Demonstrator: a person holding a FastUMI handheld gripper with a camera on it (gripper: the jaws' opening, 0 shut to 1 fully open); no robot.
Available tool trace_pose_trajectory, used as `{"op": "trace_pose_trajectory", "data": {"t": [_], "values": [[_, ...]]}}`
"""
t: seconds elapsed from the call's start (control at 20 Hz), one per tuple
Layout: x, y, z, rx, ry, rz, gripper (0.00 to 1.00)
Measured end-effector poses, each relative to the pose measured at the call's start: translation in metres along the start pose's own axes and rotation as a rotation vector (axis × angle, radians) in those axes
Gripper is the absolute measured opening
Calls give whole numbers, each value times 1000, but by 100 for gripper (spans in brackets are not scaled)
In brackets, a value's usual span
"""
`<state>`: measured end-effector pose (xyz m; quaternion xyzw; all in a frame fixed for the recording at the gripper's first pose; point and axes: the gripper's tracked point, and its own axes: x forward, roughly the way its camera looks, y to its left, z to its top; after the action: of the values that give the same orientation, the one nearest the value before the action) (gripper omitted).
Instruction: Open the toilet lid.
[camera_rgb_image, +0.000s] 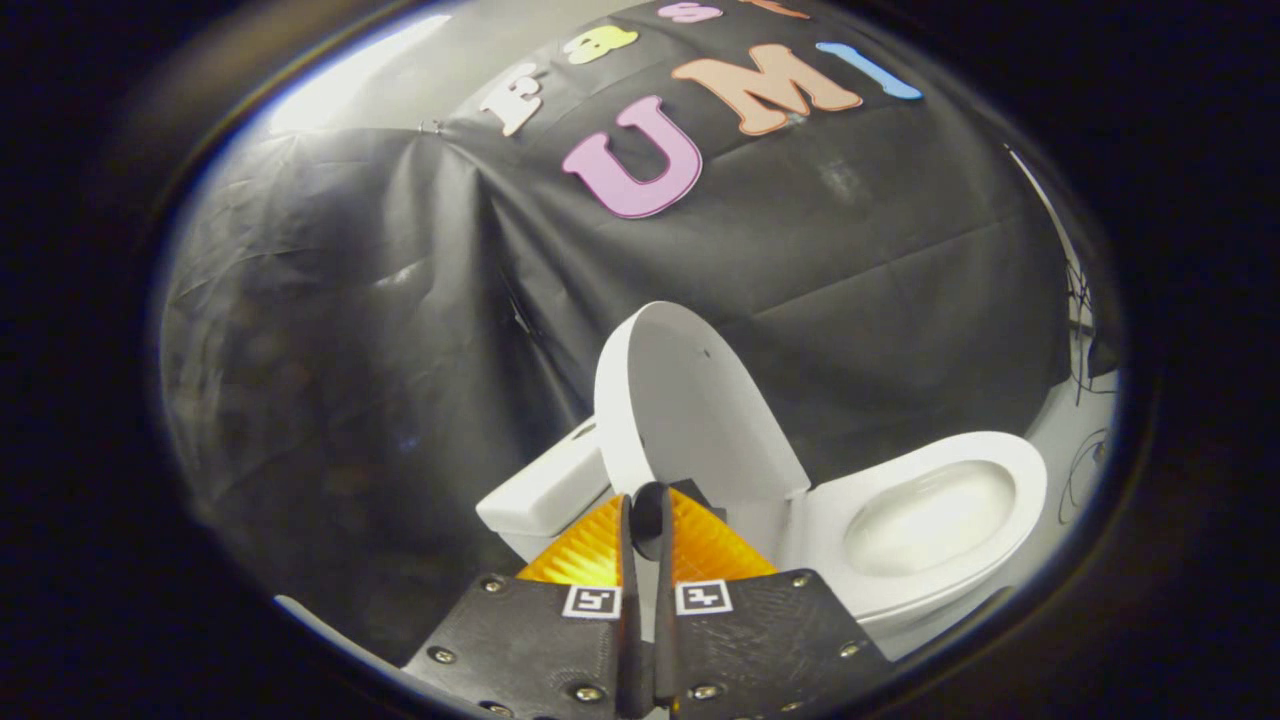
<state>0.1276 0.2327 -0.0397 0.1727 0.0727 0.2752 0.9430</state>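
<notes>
toilet lid (690, 400) stands raised; tool (645, 510) fingers closed together, just before it

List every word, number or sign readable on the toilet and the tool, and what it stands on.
Toilet lid, seat, tank: no text.
Tool: two square coded markers, patterns, not words; no readable text.
Tool's fingers: nearly closed, tips just before the raised lid's base.

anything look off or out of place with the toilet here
Nothing stands out. The toilet lid stands raised beside the tank, the bowl looks clean, and the gripper has its fingers nearly together just short of the lid.
</notes>
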Motion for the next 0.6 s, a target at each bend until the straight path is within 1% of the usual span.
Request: {"op": "trace_pose_trajectory", "data": {"t": [0.25,0.6], "values": [[6,8,-6,-31,-12,15,7],[8,16,-12,-71,-22,7,8]]}}
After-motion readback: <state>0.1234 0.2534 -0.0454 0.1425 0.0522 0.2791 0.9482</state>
